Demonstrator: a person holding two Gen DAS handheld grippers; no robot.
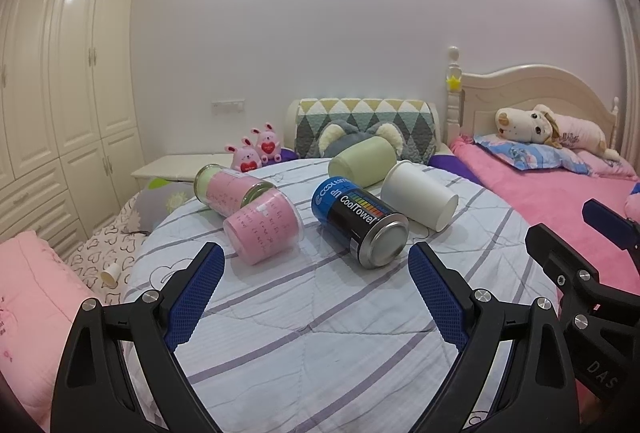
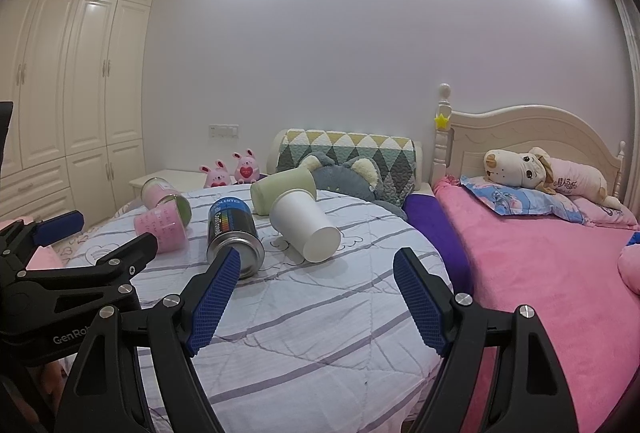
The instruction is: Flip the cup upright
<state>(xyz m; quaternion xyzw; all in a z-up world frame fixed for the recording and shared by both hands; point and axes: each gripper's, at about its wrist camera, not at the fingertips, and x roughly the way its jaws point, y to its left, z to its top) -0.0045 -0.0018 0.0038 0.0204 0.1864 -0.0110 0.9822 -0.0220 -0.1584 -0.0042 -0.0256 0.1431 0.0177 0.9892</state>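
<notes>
Several cups and cans lie on their sides on a round table covered with a striped cloth (image 1: 320, 313). A white paper cup (image 1: 418, 195) (image 2: 306, 229) lies with its mouth toward me. A pale green cup (image 1: 362, 161) (image 2: 282, 191) lies behind it. A blue and black can (image 1: 358, 221) (image 2: 232, 233), a pink cup (image 1: 264, 229) (image 2: 162, 229) and a pink-labelled glass jar (image 1: 230, 189) (image 2: 162, 195) lie to the left. My left gripper (image 1: 316, 265) is open and empty, short of the can. My right gripper (image 2: 316, 269) is open and empty, short of the white cup.
A bed with a pink blanket (image 2: 560, 273) and a plush dog (image 2: 540, 173) lies to the right. A patterned cushion (image 1: 364, 125) and grey plush stand behind the table. Two pink bunny toys (image 1: 256, 151) sit near a white nightstand (image 1: 176, 167). A wardrobe (image 1: 60, 93) fills the left wall.
</notes>
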